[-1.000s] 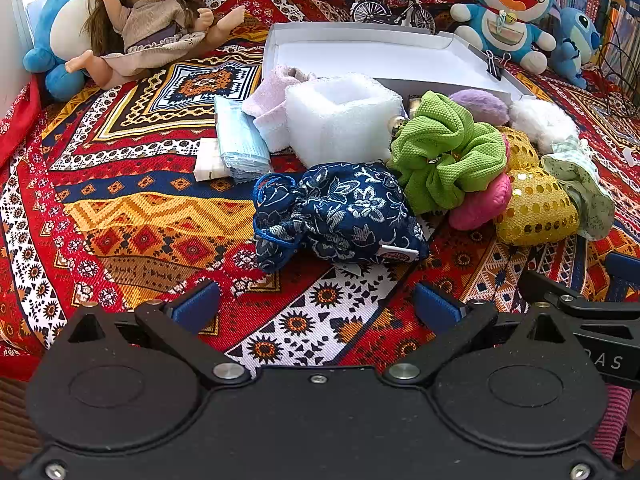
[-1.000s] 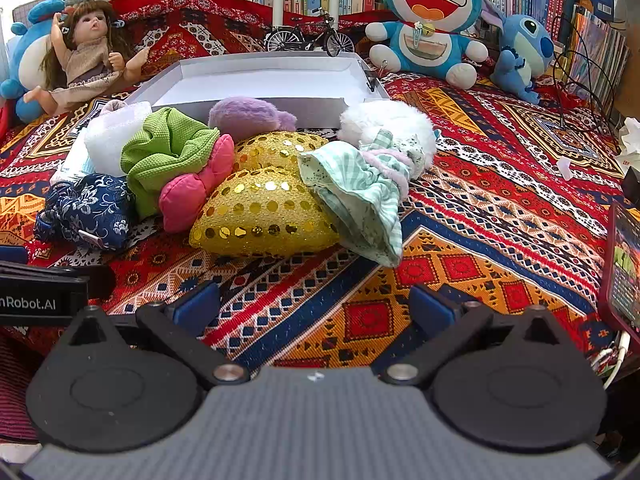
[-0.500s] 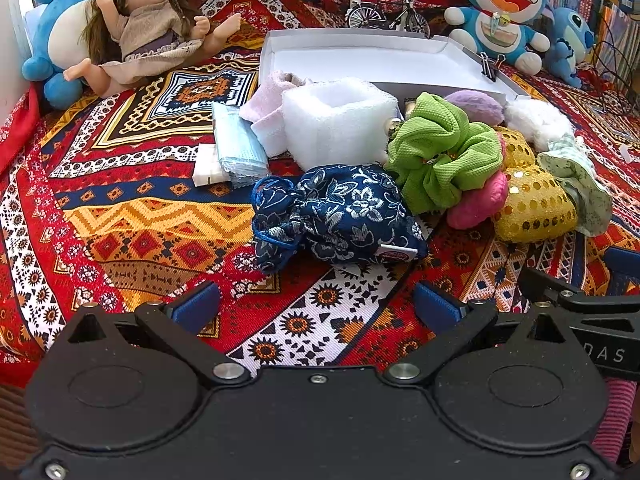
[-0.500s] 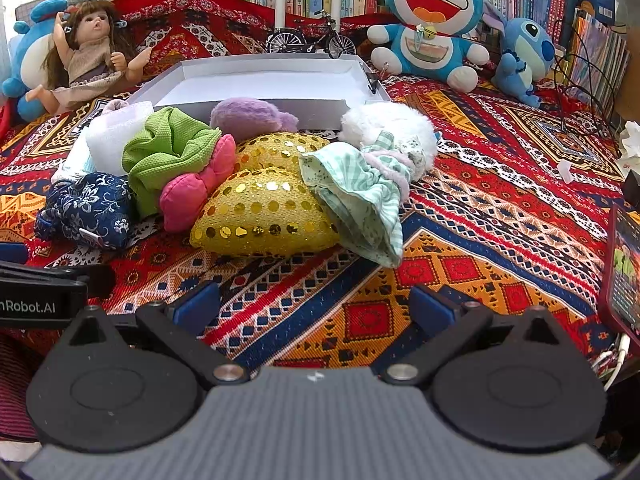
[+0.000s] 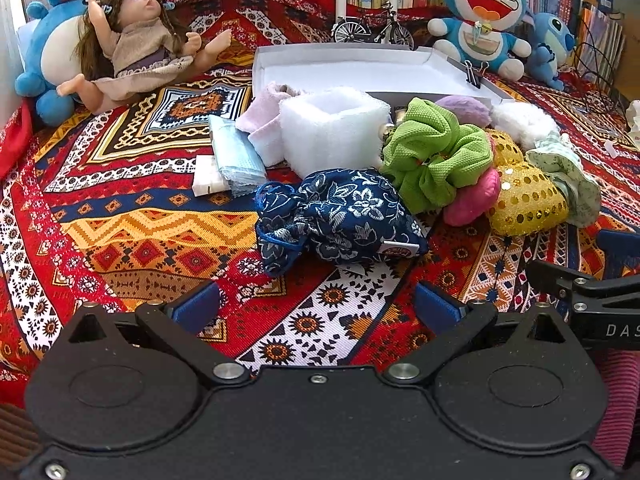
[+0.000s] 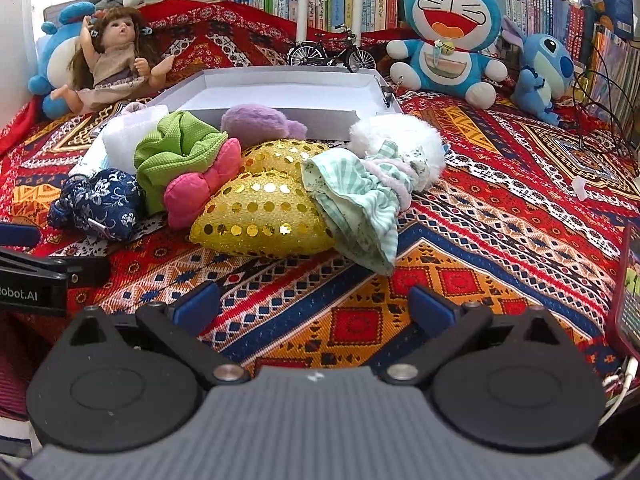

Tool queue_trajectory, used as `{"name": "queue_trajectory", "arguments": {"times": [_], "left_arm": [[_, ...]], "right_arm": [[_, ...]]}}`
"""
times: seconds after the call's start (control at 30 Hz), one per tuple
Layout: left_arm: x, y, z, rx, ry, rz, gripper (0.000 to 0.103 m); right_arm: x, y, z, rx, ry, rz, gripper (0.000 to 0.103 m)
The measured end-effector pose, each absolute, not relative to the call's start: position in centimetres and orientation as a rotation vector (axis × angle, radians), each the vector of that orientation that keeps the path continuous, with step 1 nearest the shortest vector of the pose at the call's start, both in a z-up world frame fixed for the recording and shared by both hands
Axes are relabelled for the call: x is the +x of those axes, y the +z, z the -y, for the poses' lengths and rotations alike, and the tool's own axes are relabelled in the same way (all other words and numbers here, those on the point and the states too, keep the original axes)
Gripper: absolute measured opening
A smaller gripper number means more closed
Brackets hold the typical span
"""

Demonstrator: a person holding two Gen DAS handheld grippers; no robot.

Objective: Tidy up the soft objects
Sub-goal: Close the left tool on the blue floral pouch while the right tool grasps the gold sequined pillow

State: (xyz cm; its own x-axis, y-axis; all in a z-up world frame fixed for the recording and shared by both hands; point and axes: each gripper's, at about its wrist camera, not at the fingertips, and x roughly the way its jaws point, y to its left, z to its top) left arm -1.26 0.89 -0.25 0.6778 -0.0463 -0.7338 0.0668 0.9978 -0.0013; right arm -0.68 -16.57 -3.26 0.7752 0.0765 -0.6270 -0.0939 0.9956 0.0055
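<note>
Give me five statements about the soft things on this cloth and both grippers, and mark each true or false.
1. The white box holds no soft item yet. True.
2. The left gripper is shut on the navy floral pouch. False: it is open, short of the pouch.
3. The green scrunchie touches the pink bow. True.
4. The gold sequin heart lies inside the box. False: it lies on the cloth in front of it.
5. The right gripper holds nothing. True.
</note>
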Motion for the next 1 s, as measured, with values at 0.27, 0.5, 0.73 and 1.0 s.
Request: {"name": "queue_trajectory", "arguments": {"times": [0.27, 0.5, 0.73, 1.0], "left_arm": [[-1.9, 1.0, -1.5, -0.037, -0.113, -0.800, 0.077], [-2.6, 2.1, -0.7, -0.002, -0.125, -0.728, 0.072], [-2.5, 2.2, -0.9, 0.000, -0.085, -0.699, 0.074], [-1.5, 1.8, -0.5, 0.017, -0.086, -0.681, 0.081]], "right_arm": [[-1.5, -1.6, 17.3, 0.119, 0.164, -0.586, 0.091], [-1.4, -1.2, 16.2, 0.083, 0.176, -0.545, 0.082], [-0.5, -1.2, 15.5, 0.039, 0.145, -0.543, 0.082], [0.4, -1.7, 15.1, 0.025, 0.132, -0.565, 0.082]]}}
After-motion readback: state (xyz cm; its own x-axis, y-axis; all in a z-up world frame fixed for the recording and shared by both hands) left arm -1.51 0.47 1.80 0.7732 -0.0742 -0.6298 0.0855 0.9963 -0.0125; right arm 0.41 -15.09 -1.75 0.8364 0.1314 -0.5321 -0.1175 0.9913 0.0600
